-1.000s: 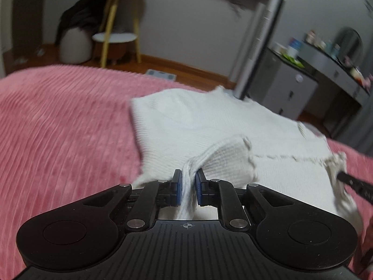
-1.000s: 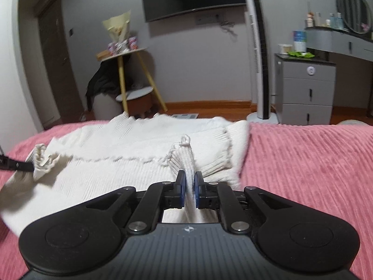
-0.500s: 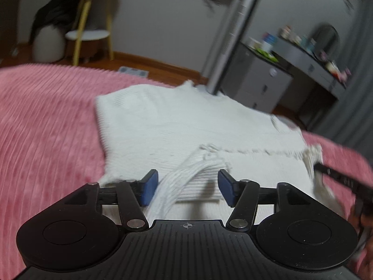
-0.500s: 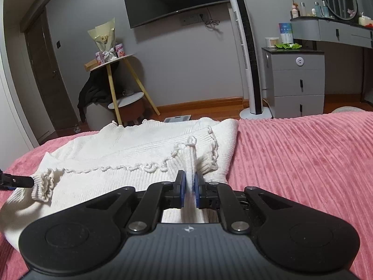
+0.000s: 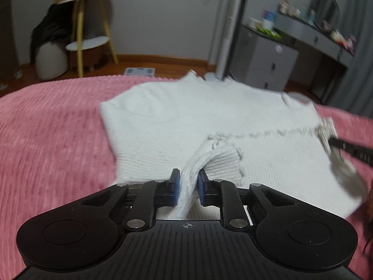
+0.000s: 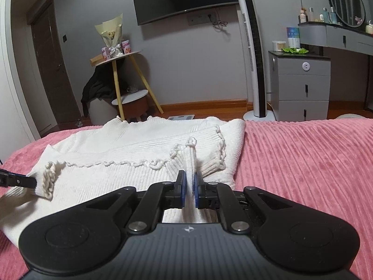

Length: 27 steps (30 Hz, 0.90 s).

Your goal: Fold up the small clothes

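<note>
sweater [image 5: 186, 126], white and ribbed, lies spread on the pink bedspread [image 5: 51, 140], with its far edge close to the far edge of the bed. its near part is folded up over the body, and the frilly hem [image 6: 130, 163] runs across the middle of the cloth in the right wrist view.

the left gripper [image 5: 188, 182] has a raised ridge of the hem between its two blue pads [image 5: 176, 186]. its jaws are closing at this moment, and the pads press on the cloth from both sides; the knit bulges out just behind them. this ridge is at the left end of the folded part, toward the near edge of the bed.

the right gripper [image 6: 190, 186] is nearly closed on a thin pinch of the same hem, at the right end of the folded part. the cloth stands up between its pads like a narrow upright strip with a small knot of frill on top.

each gripper shows in the other's view as a dark tip at a corner of the fold. the left wrist view is a little blurred.

behind the bed stand a tower fan [image 6: 253, 56], a grey drawer cabinet [image 6: 303, 84] and a yellow-legged side table [image 6: 119, 74].
</note>
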### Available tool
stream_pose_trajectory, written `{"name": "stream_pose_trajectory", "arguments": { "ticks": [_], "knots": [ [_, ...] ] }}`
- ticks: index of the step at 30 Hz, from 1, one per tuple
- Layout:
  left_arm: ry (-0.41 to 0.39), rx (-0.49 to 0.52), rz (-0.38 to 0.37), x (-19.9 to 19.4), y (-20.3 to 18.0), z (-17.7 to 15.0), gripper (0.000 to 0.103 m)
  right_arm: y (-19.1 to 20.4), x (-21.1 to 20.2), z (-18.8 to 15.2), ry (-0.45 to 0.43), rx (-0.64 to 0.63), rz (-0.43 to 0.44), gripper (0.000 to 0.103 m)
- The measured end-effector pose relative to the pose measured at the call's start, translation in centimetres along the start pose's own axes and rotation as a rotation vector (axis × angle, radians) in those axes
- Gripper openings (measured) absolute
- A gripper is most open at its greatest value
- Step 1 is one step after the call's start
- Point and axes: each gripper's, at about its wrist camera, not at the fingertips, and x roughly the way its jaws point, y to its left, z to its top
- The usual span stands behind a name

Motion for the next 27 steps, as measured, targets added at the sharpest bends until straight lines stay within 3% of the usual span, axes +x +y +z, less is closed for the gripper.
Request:
{"name": "stream_pose_trajectory", "arguments": {
  "ticks": [5,10,14,16,18,21,23,27],
  "knots": [
    [-0.056,-0.206,0.061,-1.1,2.1,0.9,0.014,-1.0,-0.3,0.1,-0.012,0.056,-0.03,0.006],
    [-0.045,-0.381,0.069,-0.6,4.6,0.6,0.015,-1.8,-0.6,0.2,-0.006,0.1,-0.019,0.006],
    [-0.003,-0.332,0.023,0.4,4.1,0.4,0.04,-1.5,-0.5,0.3,0.004,0.088,-0.013,0.007],
    [0.005,-0.284,0.012,0.6,3.4,0.6,0.048,-1.5,-0.4,0.3,0.002,0.09,-0.008,0.007],
    [0.01,-0.239,0.011,1.0,2.7,0.7,0.049,-1.3,-0.2,0.3,0.004,0.081,-0.006,0.007],
    [0.023,-0.227,0.034,2.0,2.8,1.1,0.043,-1.0,0.3,0.1,0.015,0.068,-0.007,0.007],
    [0.033,-0.259,0.044,2.5,3.3,1.1,0.021,-0.9,0.5,0.0,0.016,0.059,-0.014,0.007],
    [-0.003,-0.286,0.017,2.1,4.0,0.9,0.011,-0.7,0.5,0.1,0.005,0.05,-0.014,0.006]
  ]
}}
